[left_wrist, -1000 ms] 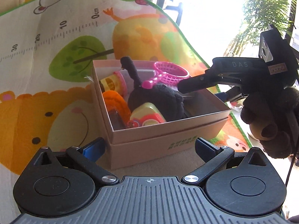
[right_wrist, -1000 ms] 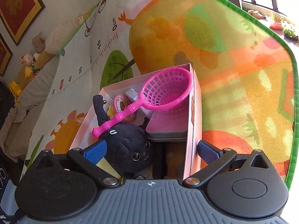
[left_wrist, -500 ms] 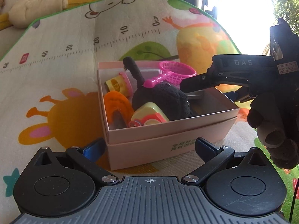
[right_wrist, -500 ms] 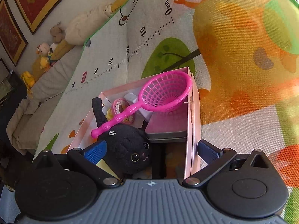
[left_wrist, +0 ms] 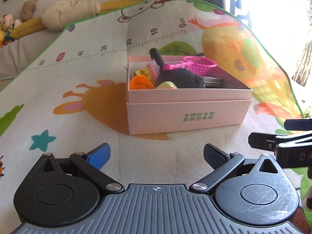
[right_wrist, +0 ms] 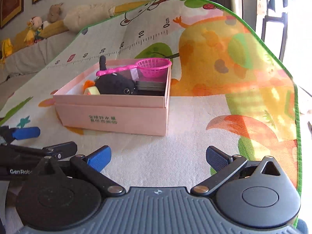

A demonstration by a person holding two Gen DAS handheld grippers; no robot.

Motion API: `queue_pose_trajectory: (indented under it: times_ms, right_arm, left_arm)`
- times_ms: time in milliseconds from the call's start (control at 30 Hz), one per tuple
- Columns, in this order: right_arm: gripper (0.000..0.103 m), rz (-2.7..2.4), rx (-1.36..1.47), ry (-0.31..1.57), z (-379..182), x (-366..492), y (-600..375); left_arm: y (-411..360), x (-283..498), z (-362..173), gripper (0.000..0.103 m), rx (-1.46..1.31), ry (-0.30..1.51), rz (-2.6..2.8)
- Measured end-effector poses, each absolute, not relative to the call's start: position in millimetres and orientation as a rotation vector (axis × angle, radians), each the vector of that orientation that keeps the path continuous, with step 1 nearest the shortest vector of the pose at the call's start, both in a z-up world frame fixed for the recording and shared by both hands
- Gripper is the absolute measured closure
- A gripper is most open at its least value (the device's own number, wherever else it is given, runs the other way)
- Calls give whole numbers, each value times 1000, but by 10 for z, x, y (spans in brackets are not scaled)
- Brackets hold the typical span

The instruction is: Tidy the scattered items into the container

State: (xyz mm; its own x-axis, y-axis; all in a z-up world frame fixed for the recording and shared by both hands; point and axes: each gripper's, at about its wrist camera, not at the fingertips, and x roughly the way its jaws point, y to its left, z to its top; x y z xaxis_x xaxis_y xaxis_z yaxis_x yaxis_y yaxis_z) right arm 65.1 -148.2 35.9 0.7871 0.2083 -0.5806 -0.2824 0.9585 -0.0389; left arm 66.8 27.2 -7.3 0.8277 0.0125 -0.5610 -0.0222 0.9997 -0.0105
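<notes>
A pink cardboard box (left_wrist: 185, 115) (right_wrist: 115, 115) stands on the play mat. Inside it lie a black plush cat (left_wrist: 181, 77) (right_wrist: 117, 83), a pink toy net (left_wrist: 198, 64) (right_wrist: 154, 68), an orange toy (left_wrist: 140, 82), a yellow toy (left_wrist: 166, 85) and a grey tin (right_wrist: 150, 84). My left gripper (left_wrist: 157, 154) is open and empty, low over the mat in front of the box. My right gripper (right_wrist: 159, 156) is also open and empty, beside the left one and short of the box. Each gripper shows at the edge of the other's view.
The cartoon play mat (left_wrist: 78, 97) with a ruler print spreads around the box. Its green edge (right_wrist: 292, 81) runs along the right. Stuffed toys (left_wrist: 64, 13) line a cushion at the back left. A bright window (left_wrist: 273, 9) is at the right.
Both grippers have drawn back and dropped lower, away from the box. The right gripper no longer hangs over the box. The box's contents have not shifted.
</notes>
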Motion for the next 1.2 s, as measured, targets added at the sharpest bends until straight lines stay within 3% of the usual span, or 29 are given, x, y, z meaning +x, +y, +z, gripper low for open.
queue_pose_trajectory:
  times_ms: [267, 1200]
  right_arm:
    - [0, 183, -110, 725, 174, 767, -1523]
    - [0, 202, -67, 682, 94, 879, -1519]
  left_arm:
    - [335, 809, -153, 0, -27, 691, 103]
    - [340, 805, -163, 0, -29, 693, 102]
